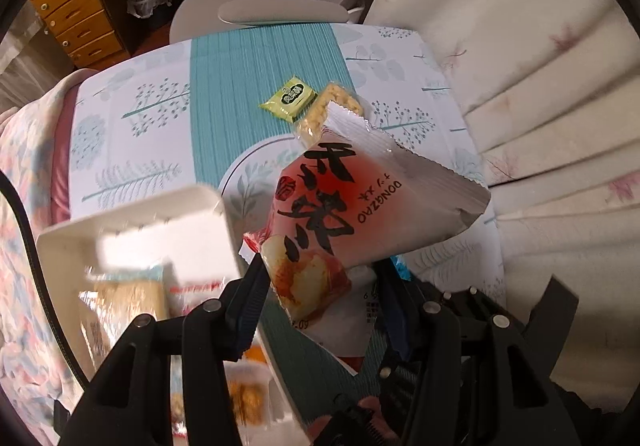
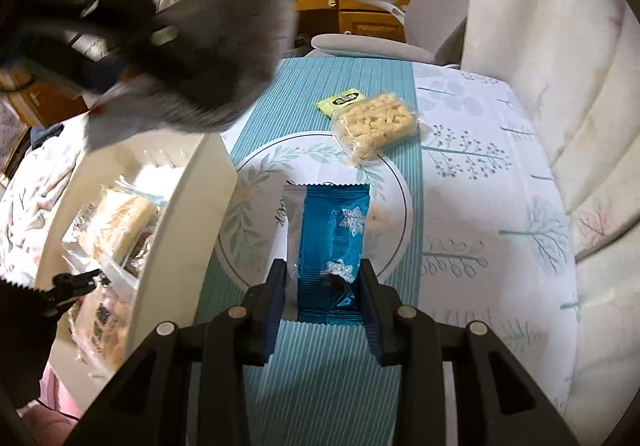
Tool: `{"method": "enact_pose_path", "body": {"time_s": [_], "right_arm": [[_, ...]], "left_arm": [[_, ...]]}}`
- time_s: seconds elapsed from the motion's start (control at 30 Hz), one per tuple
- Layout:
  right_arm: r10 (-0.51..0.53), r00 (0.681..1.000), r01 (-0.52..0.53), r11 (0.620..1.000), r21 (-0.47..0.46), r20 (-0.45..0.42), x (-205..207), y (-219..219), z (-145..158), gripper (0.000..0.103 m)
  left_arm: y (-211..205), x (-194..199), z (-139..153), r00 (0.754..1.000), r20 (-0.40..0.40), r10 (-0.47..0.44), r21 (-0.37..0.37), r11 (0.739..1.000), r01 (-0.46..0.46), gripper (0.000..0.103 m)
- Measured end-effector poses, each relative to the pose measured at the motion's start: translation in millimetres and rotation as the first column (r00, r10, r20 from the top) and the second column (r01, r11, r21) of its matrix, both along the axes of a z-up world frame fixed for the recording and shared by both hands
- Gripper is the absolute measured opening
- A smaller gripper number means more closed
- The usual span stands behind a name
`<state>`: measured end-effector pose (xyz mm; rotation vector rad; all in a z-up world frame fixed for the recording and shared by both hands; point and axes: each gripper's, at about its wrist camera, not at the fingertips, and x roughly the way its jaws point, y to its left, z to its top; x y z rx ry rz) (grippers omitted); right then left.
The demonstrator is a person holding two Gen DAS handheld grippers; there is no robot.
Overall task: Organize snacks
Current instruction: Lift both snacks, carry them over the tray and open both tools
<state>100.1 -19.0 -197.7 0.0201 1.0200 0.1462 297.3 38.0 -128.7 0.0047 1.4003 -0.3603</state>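
Observation:
My left gripper point(image 1: 320, 290) is shut on a red and white snack packet point(image 1: 340, 214) with black characters and holds it above the table, beside the white box point(image 1: 132, 222). My right gripper point(image 2: 323, 286) is closed on the near end of a blue snowflake packet point(image 2: 334, 242) that lies on the table. A green packet point(image 2: 340, 100) and a clear-wrapped puffed rice bar point(image 2: 376, 124) lie farther back; both also show in the left wrist view, the green packet point(image 1: 289, 97) and the bar point(image 1: 320, 114). The white box point(image 2: 192, 214) holds several snacks.
The table has a white leaf-print cloth point(image 2: 480, 166) with a teal ribbed runner point(image 2: 344, 74). A cream quilted cushion point(image 2: 560, 66) rises on the right. A grey chair point(image 1: 256, 2) and wooden drawers point(image 1: 80, 18) stand behind. The left gripper's blurred body point(image 2: 180, 46) hangs over the box.

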Motion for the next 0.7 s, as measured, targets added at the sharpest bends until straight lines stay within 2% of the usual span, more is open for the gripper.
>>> {"method": "enact_pose_path", "body": {"time_s": [0.17,0.5,0.7], "right_arm": [[-0.009,1.000,0.009,1.000,-0.012,0.024,-23,11,19,0.035],[-0.025,0.997,0.026,1.000,-0.007,0.069,-50,46,52,0.035],[-0.017,0.998,0.016,1.000,0.008,0.068,-67,76,56,0.035]], "left_arm": [[25,-38,17,0.999,0.038,0.029,-0.013,1.000,-0.029,0.052],[91,-104,33,0.992,0.080,0.097,-0.091,0.992,-0.090,0.052],[132,-135,41,0.984,0.138,0.115,-0.116,0.988,-0.100,0.052]]}}
